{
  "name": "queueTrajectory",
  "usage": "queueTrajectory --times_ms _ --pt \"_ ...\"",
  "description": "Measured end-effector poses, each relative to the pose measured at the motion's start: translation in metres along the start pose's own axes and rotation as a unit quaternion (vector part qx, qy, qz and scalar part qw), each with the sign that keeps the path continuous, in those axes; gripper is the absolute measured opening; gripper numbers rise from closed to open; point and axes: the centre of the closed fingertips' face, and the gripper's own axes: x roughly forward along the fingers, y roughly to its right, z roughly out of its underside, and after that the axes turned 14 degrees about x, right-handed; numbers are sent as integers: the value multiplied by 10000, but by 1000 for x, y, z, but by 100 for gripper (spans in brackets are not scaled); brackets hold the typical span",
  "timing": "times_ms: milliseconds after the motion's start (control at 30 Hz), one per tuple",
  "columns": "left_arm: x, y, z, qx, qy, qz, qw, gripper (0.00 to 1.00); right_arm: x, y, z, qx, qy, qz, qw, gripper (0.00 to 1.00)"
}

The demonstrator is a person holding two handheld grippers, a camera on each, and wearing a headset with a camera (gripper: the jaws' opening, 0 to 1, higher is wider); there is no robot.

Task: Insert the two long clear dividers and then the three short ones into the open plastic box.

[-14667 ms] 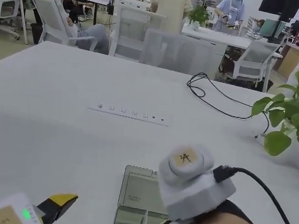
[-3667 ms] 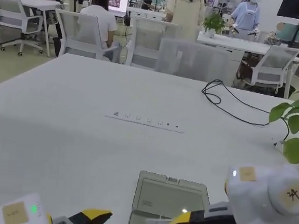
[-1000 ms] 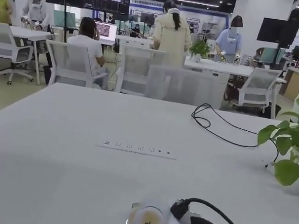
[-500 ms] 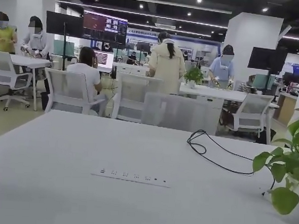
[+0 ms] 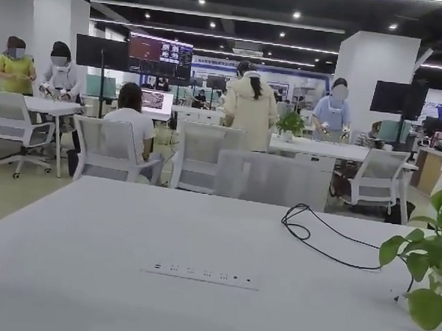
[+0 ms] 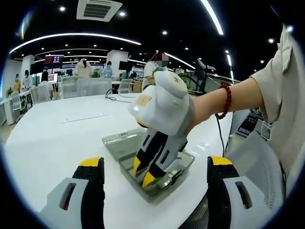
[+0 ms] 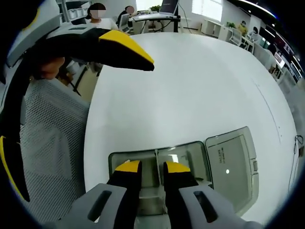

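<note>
**At the near table edge: right gripper down in the box, left gripper released**

On the white table (image 5: 87,262), the head view now looks up across the far half and into the office. 3.7 s ago it took in the box and both grippers at its lower edge. That is a camera lift, not a move of the things. The far half carries a flush socket strip (image 5: 201,274), a looped black cable (image 5: 314,242) and a potted plant (image 5: 425,268) at the right edge.

The open plastic box (image 7: 188,151) sits close to the near table edge, its lid (image 7: 233,164) laid flat beside the tray. White surface lies open beyond it. A mesh chair back (image 7: 52,143) stands just off the near edge.

The right gripper (image 7: 152,167) points down into the tray, jaws drawn close with a narrow gap. A thin clear divider (image 7: 156,156) stands upright in that gap. Whether the pads pinch it I cannot tell.

The left gripper (image 6: 155,164) hangs apart from the box, jaws spread wide, gripping nothing.
</note>
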Motion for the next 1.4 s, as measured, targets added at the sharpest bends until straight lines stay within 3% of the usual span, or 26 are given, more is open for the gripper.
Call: queueTrajectory --times_ms 167,267,433,800,967,1100,1400 --pt "0 0 -2 -5 -6 -17 10000 91 -23 6 -9 222 359 140 9990 26" --pt "-1 0 -7 81 28 -34 10000 92 -38 2 -5 470 599 40 9971 29" --pt "-3 -1 -9 51 108 -136 9998 95 -62 2 10 697 892 25 9936 36" --pt "-10 -3 -7 53 120 -299 9995 97 -116 11 60 991 1355 158 9857 50" --pt "-9 -4 -4 -7 140 -321 9994 97 -137 22 84 967 1341 389 9855 53" --pt "-8 -3 -4 -7 153 -292 9995 96 -143 28 101 908 1237 503 9869 54" --pt "-10 -5 -8 63 243 -299 9992 96 -139 41 158 857 570 593 9929 56"
